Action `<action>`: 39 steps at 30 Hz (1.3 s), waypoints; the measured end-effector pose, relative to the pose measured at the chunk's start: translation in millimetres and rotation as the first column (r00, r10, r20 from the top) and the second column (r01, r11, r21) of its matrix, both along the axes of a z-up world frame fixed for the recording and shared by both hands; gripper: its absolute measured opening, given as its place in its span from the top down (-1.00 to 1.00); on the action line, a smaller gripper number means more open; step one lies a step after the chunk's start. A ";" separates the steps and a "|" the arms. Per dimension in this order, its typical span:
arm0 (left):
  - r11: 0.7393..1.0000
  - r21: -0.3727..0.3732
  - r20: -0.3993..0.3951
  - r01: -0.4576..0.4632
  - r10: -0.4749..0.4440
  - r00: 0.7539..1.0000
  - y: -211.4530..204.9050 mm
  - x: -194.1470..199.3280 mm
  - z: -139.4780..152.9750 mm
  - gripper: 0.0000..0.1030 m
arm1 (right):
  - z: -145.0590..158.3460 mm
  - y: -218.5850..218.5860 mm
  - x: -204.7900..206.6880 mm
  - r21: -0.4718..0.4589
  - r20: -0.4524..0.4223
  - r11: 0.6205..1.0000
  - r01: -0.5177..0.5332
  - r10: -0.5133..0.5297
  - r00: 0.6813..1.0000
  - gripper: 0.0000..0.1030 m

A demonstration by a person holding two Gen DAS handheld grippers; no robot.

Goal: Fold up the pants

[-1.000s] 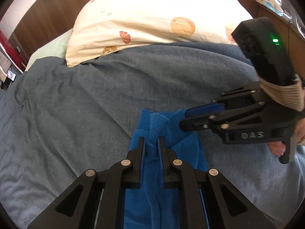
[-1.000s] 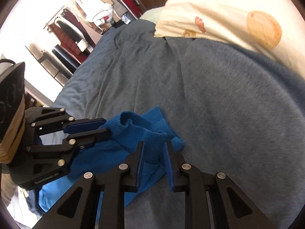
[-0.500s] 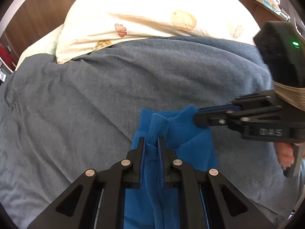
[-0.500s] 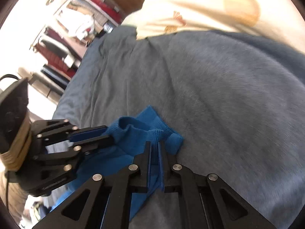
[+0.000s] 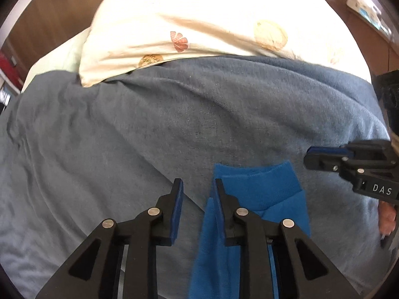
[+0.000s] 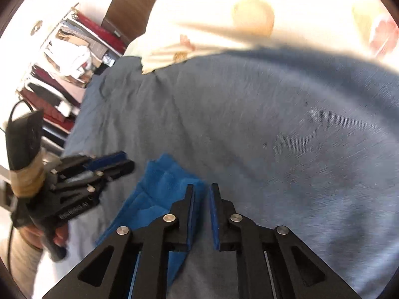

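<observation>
Both hand-held grippers hang with their fingers spread and pinch nothing.

From the left wrist camera, my left hand-held gripper (image 5: 196, 183) hovers over the grey-blue blanket (image 5: 149, 124) of the bed. The blue pants (image 5: 259, 199) lie flat on that blanket in a narrow folded stack, cuff end toward the patterned pillow (image 5: 212, 20). Only my right-side finger overlaps the stack's left edge; the gap between my fingers sits over bare blanket, just beside the cloth. My right hand-held gripper (image 5: 309, 160) shows at the right of this view, apart from the cuffs, on their far right side.

From the right wrist camera, which is blurred, my right hand-held gripper (image 6: 202, 190) has its fingers a little apart. The pants (image 6: 159, 189) lie down and to its left, with my left-side finger over their near corner and the gap over the blanket (image 6: 274, 124). My left hand-held gripper (image 6: 122, 162) sits just beyond the far edge of the stack, clear of it. The pillow (image 6: 249, 20) fills the top.

I judge the main risk to be the layers sliding: the stack is loose knit on a soft, creased blanket, so a finger dragging across an edge could pull the top layer askew. A second risk is pinching the blanket along with the pants, since the two lie flush and my gaps now sit over bedding.
</observation>
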State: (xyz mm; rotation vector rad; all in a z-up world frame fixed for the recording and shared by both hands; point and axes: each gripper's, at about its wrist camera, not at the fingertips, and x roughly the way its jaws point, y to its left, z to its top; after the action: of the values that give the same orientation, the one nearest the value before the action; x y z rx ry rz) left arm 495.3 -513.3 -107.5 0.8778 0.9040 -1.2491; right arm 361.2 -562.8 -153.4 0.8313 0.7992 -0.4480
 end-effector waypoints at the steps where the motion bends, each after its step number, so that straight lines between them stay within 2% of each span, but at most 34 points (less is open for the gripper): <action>1: 1.000 0.013 -0.001 0.009 -0.009 1.000 -1.7 1.0 -2.2 0.53 | 1.9 1.0 0.7 -0.025 -0.022 1.000 -0.003 0.002 1.000 0.74; 3: 0.998 0.053 -0.013 0.032 -0.031 0.999 -4.9 2.0 -11.2 0.53 | 1.2 1.1 -0.1 -0.048 -0.038 0.999 -0.002 0.000 0.999 0.74; 7: 0.992 0.106 -0.049 0.071 -0.066 0.997 -7.6 0.6 -27.2 0.55 | -15.1 -1.7 1.3 -0.005 -0.075 1.000 -0.030 0.029 0.997 0.74; 10: 0.990 0.106 -0.082 0.088 -0.080 0.993 -11.4 1.4 -30.1 0.60 | -20.2 -2.0 0.9 0.033 -0.035 0.998 -0.061 0.062 0.997 0.74; 16: 0.990 0.113 -0.238 0.086 -0.057 0.970 -24.3 14.1 -40.4 0.61 | -31.7 -6.0 7.0 0.114 0.043 0.990 -0.086 0.081 0.996 0.74; 24: 0.986 0.147 -0.310 0.076 -0.027 0.950 -26.3 28.3 -58.7 0.63 | -42.9 -9.8 19.2 0.168 0.067 0.981 -0.098 0.088 0.994 0.74; 27: 0.987 0.155 -0.341 0.054 0.002 0.940 -27.9 34.6 -65.2 0.63 | -51.1 -13.6 25.0 0.216 0.077 0.972 -0.092 0.077 0.994 0.74; 28: 0.987 0.154 -0.347 0.049 0.008 0.938 -28.1 35.4 -66.4 0.69 | -51.7 -13.7 25.0 0.220 0.083 0.972 -0.086 0.070 0.994 0.74; 31: 0.989 0.136 -0.315 0.060 -0.014 0.949 -30.6 33.1 -63.5 0.84 | -48.8 -9.5 22.4 0.191 0.084 0.979 -0.077 0.062 0.995 0.81; 35: 0.994 0.049 -0.301 0.098 -0.079 0.951 -31.6 16.9 -36.6 0.86 | -30.7 -3.2 9.9 0.142 0.093 0.989 -0.043 0.030 0.995 0.83; 39: 0.993 0.025 -0.299 0.116 -0.103 0.949 -45.2 11.4 -32.5 0.87 | -0.1 4.1 -5.0 0.002 0.064 0.999 0.032 -0.032 0.997 0.84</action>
State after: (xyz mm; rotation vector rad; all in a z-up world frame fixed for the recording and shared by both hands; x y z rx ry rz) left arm 506.7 -558.5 -139.9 0.7929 1.1360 -1.4903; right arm 356.1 -558.7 -153.6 0.8567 0.7274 -0.4473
